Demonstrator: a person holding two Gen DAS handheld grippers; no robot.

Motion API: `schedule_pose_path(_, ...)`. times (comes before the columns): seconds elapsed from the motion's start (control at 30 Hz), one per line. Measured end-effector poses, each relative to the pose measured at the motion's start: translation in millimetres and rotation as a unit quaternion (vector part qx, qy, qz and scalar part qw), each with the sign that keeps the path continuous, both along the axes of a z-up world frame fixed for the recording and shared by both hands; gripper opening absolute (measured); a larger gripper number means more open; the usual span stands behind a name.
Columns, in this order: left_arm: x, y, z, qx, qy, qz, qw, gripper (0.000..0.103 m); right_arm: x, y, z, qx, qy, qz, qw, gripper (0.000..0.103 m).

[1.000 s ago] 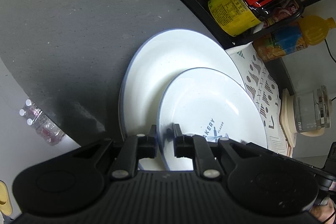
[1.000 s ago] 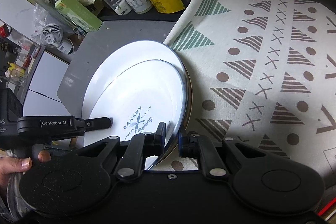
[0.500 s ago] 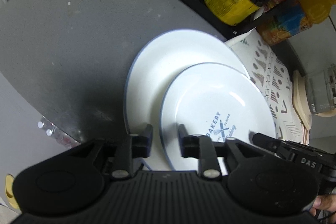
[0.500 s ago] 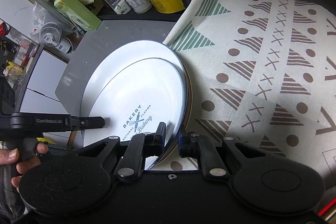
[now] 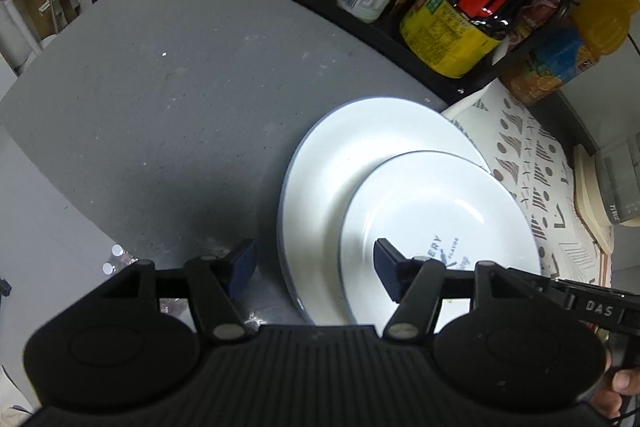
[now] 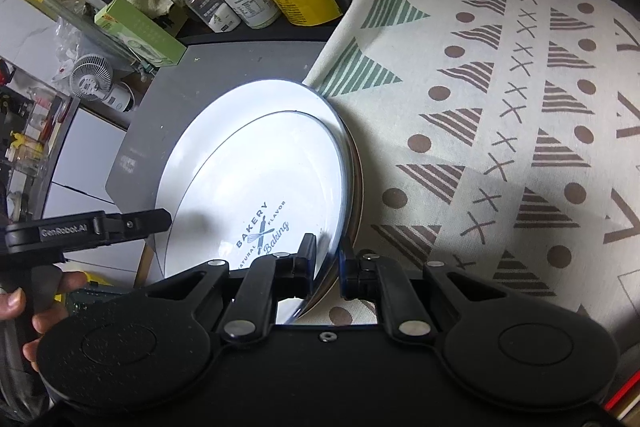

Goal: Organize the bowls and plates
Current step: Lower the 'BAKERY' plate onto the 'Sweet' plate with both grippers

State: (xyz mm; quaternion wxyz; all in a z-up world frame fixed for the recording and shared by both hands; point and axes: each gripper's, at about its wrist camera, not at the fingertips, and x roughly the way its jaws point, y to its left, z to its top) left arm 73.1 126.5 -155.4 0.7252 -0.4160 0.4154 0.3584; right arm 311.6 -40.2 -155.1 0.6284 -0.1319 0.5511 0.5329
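I have 2 plates stacked at the edge of the grey table [image 5: 160, 107], where it meets the patterned cloth [image 6: 500, 107]. The small plate [image 5: 432, 211], the one printed with a bakery logo, lies on the large plate [image 5: 360, 147], set toward the near and cloth side, not centred.

My right gripper [image 6: 325, 259] is clamped on the near rim of the small plate, 1 finger on top, the other beneath the rim; I cannot tell whether it catches the large plate's edge too. My left gripper [image 5: 316, 263] hangs spread wide over the near-left edge of the stack, holding nothing, its fingers apart on either side of the rims.

As I judge it, the stacking of these 2 is largely done: small on large, both flat. What seems left is to let go on the right, perhaps nudging the small plate toward the middle. I see no bowls in either view, so that part of the job is not shown. Jars and bottles crowd the black shelf [image 5: 440, 67] behind.
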Motion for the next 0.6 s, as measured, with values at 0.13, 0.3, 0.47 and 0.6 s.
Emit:
schedule_pose_path(0.13,1.6,2.4,-11.0,-0.013,-0.004,0.008,0.9999,0.063,-0.4,0.4,-2.3,-0.004,0.001,-0.003,1.000,0.014)
schedule_pose_path(0.3,4.2,2.4,-17.9,-0.016,0.003,0.011,0.9998,0.062,-2.1,0.9,-9.1,-0.013,0.006,-0.011,1.000,0.018)
schedule_pose_path(0.47,2.4,4.0,-20.9,-0.009,0.003,0.015,0.9998,0.056,-0.5,0.2,-15.3,-0.016,0.017,-0.023,0.999,0.024)
schedule_pose_path(0.6,2.1,6.2,-20.7,-0.005,-0.014,0.009,0.9998,0.040,1.0,1.1,-19.3,-0.019,0.021,-0.030,0.999,0.028)
